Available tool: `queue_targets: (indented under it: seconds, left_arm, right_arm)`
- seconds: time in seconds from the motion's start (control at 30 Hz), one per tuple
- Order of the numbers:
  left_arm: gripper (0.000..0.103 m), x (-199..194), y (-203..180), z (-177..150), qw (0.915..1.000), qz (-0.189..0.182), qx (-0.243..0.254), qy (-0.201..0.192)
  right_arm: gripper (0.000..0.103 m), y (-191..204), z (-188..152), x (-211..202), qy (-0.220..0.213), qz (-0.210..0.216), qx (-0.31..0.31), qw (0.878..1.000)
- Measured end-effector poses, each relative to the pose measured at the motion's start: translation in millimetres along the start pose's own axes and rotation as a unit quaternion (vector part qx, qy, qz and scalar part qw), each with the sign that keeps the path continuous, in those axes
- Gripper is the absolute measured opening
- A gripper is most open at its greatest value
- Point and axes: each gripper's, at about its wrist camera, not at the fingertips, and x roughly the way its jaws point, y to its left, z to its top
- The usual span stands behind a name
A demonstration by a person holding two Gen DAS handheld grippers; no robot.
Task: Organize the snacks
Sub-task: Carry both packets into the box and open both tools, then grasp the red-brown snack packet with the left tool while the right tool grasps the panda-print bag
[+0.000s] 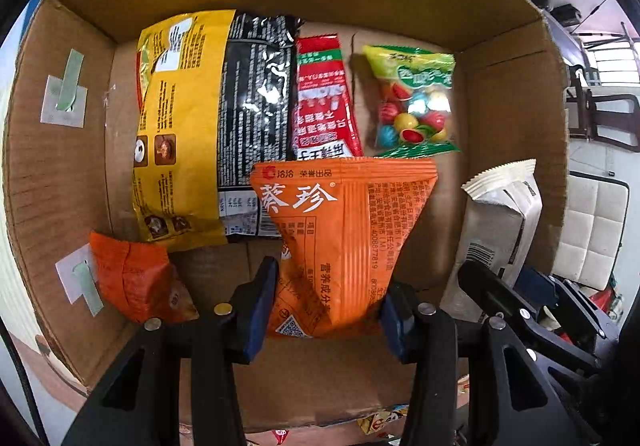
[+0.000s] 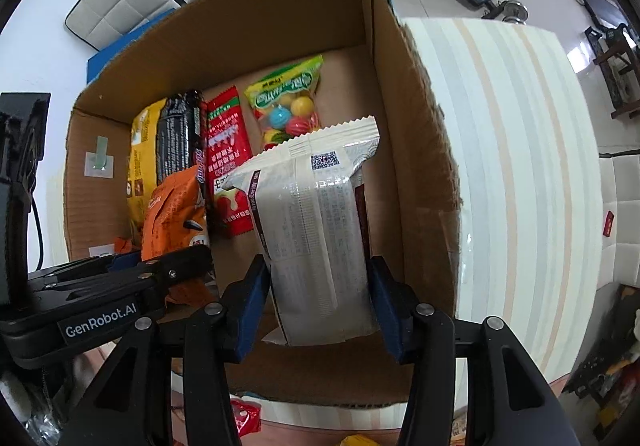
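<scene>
Both views bright, even daylight, colours saturated. Strong fisheye bend: cardboard box (image 1: 516, 94) walls bow outward, black vignette fills all corners. Light seems to come from beyond the box on the right; windows past the left gripper's right side blow out white. Specular glare on the black snack pack (image 1: 256, 102) and on the striped tabletop (image 2: 520, 174) right of the right gripper. Soft shadows under packets on the box floor. Gumball bag (image 1: 416, 102) slightly soft; print on the orange packet (image 1: 344, 230) sharp. Gripper fingers (image 2: 252, 310) nearest the lens dark, underexposed, mildly blurred.
</scene>
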Motion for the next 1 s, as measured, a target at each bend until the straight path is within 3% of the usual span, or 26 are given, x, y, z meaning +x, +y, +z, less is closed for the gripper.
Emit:
queue_targets:
  seconds: [0.1, 0.13, 0.2, 0.27, 0.33, 0.57, 0.8, 1.0]
  left_arm:
    - [0.046, 3.7, -0.7, -0.5, 1.0, 0.003, 0.004, 0.005]
    - [0.048, 4.6, -1.0, 1.2, 0.9999, 0.011, 0.006, 0.004]
    - [0.055, 5.2, 1.3, -2.0, 0.9995, 0.029, 0.008, -0.005]
    - [0.071, 2.2, 7.3, -4.0, 0.9993, 0.035, 0.002, -0.013]
    - [0.077, -1.7, 11.3, -5.7, 0.9992, 0.035, -0.001, -0.021]
    - [0.077, -24.4, 16.0, -19.4, 0.9983, 0.029, -0.01, -0.049]
    - [0.083, -70.8, 22.3, -53.5, 0.9939, 0.01, -0.017, -0.108]
    - [0.083, -94.9, 49.2, -123.3, 0.9895, 0.007, -0.027, -0.142]
  right_arm:
    - [0.058, -2.9, 0.8, 7.7, 0.019, 0.0, 0.003, 1.0]
    - [0.066, -1.5, 1.0, 8.9, 0.023, 0.0, 0.002, 1.0]
    - [0.075, -0.1, 1.4, 7.5, 0.025, -0.01, -0.001, 1.0]
    - [0.078, -1.7, 2.1, 4.7, 0.022, -0.009, 0.0, 1.0]
    - [0.081, -3.2, 2.4, 2.1, 0.026, 0.0, 0.004, 1.0]
    - [0.093, 4.9, -5.4, -15.7, 0.01, -0.015, -0.012, 1.0]
    - [0.093, 12.6, -27.1, -51.4, -0.04, -0.005, -0.032, 0.999]
    - [0.094, 20.3, -83.8, -70.8, -0.047, 0.027, -0.036, 0.998]
